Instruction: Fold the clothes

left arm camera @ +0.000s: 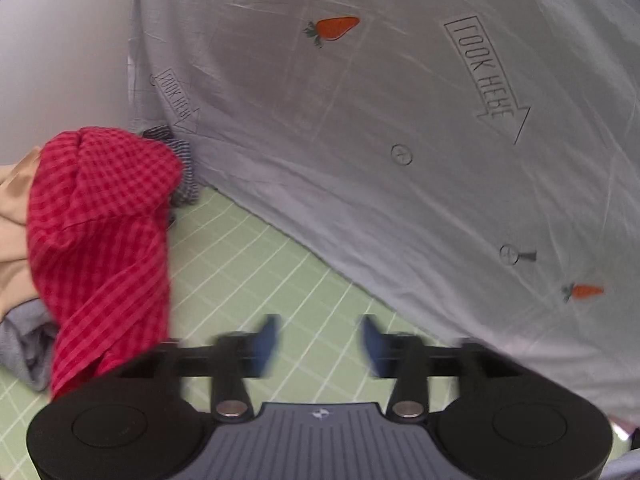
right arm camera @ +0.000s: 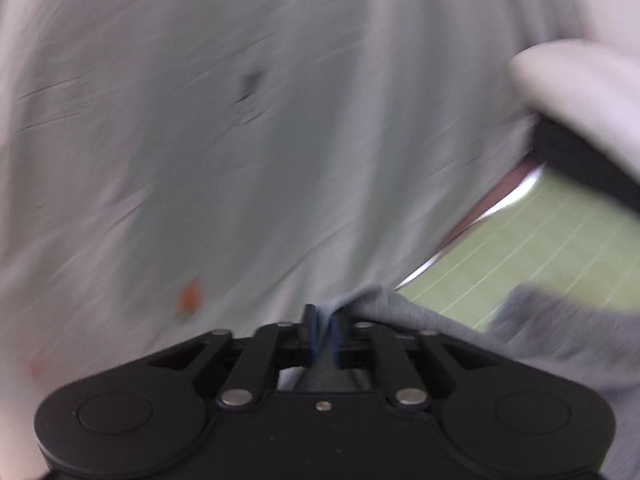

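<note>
A pale grey shirt (left arm camera: pixel 360 120), printed with orange carrots and "LOOK HERE" arrows, is spread across the green grid mat (left arm camera: pixel 248 264) and fills most of the left wrist view. My left gripper (left arm camera: pixel 320 338) hovers over bare mat just short of the shirt's edge, open, with nothing between its blue fingertips (left arm camera: pixel 268 336). In the blurred right wrist view, the same shirt (right arm camera: pixel 240 120) fills the frame. My right gripper (right arm camera: pixel 324 330) has its jaws nearly together, with a raised edge of grey fabric pinched between the pads.
A pile of clothes lies left of the shirt: a red checked garment (left arm camera: pixel 100 220), a beige one (left arm camera: pixel 12 220), a blue striped one (left arm camera: pixel 184 160) and a grey one (left arm camera: pixel 24 344). Darker grey cloth (right arm camera: pixel 560 332) lies on the mat (right arm camera: pixel 540 248) at the right.
</note>
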Available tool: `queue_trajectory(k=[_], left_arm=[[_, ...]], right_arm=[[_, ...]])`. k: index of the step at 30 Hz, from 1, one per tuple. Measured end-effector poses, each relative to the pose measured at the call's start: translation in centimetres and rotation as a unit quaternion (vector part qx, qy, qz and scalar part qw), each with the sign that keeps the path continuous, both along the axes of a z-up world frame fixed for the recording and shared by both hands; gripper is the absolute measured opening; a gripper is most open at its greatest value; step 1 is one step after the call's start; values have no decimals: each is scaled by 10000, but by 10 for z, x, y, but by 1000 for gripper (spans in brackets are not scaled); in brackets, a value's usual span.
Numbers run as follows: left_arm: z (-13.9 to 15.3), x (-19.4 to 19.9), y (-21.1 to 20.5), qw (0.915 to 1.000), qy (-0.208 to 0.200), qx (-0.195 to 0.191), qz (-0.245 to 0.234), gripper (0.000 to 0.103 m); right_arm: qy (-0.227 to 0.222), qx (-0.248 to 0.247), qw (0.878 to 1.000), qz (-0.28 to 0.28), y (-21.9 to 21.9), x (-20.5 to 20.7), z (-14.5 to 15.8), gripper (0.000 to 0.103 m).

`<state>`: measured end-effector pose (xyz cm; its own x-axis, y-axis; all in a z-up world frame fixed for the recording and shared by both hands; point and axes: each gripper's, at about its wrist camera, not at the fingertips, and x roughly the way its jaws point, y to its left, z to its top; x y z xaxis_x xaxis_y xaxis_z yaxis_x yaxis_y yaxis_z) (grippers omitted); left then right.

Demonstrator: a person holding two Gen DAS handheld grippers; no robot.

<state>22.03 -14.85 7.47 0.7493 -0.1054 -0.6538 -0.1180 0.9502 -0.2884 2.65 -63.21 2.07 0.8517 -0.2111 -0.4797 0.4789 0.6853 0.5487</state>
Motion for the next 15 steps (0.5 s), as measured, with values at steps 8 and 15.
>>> queue_trajectory(k=[8,15], left_arm=[[-90,-43,-36,9844,1497,444,-816,78],[-123,-63,-53,9749,1741,990,-972,79]], right_arm=[[1691,-816,9822,117,46,-40,-60,45],[2453,-628,9673,149,67,-76,-104,51]])
